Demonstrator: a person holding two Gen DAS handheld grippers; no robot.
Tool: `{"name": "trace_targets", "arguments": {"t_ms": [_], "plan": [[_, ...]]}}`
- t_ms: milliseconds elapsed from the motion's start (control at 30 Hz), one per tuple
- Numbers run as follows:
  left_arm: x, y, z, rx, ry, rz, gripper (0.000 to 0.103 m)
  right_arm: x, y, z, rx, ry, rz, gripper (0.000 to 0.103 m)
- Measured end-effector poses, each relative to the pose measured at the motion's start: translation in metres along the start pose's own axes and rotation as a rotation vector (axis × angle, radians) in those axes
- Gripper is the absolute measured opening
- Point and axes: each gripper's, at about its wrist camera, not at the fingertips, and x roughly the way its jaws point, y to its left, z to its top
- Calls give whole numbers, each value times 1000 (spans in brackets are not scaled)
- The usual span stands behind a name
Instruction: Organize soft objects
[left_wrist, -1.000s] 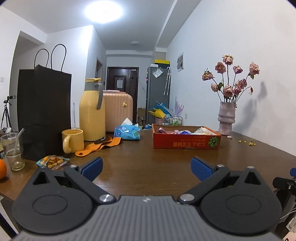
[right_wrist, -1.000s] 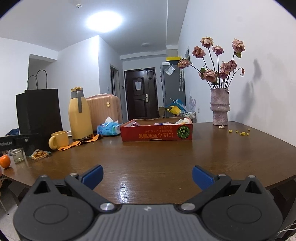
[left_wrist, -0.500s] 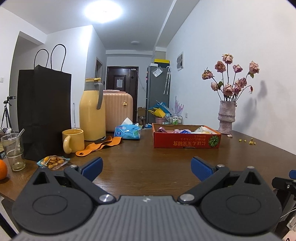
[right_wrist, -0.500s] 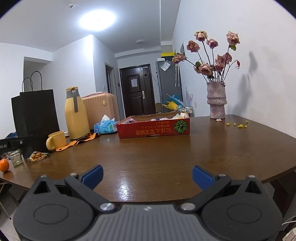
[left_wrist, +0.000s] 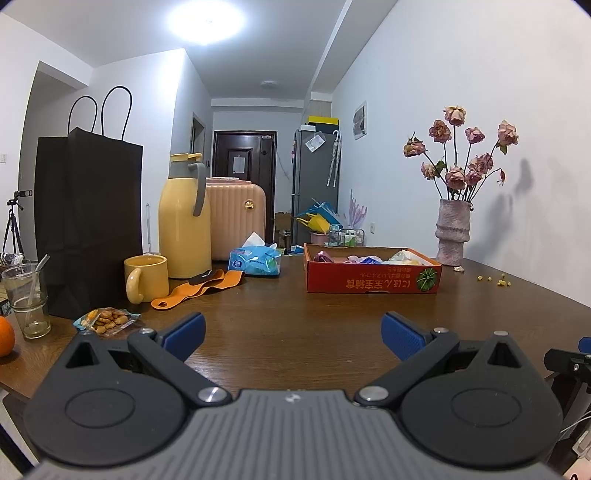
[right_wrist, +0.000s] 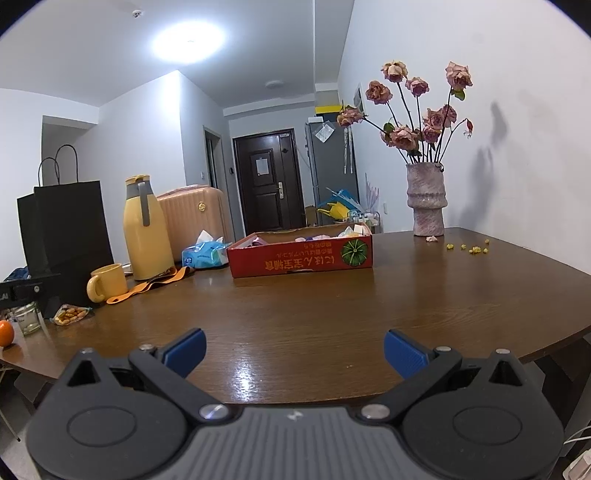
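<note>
Nearest, the left gripper (left_wrist: 291, 334) and the right gripper (right_wrist: 294, 350) are both hovering at the near edge of the wooden table (left_wrist: 295, 325), jaws spread wide and holding nothing. To the near left, a snack packet (left_wrist: 105, 318), a glass (left_wrist: 26, 299) and a yellow mug (left_wrist: 146, 277) are sitting beside a black paper bag (left_wrist: 88, 221). Farther off, the red cardboard box (left_wrist: 371, 282) is resting mid-table, well apart from both grippers, with what seem to be soft objects (left_wrist: 364, 259) lying inside, too small to identify. A vase of roses (left_wrist: 452, 232) is standing far right.
</note>
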Motion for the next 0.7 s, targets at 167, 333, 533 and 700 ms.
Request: {"name": "trace_targets", "arguments": {"t_ms": [167,333,533,700], "plan": [[1,0,0,3,4,-1,103,1,-3,1,21,4,-2,103],[2,0,-1,8,7,-1,103,-1,-2,-1,19,-13,-12,103],[2,0,0,8,3,6,103,0,-5,-3,25,-17,-21,103],[2,1,-1,9,3,9,103,1,-5,-2,25,-19,-26,103]]}}
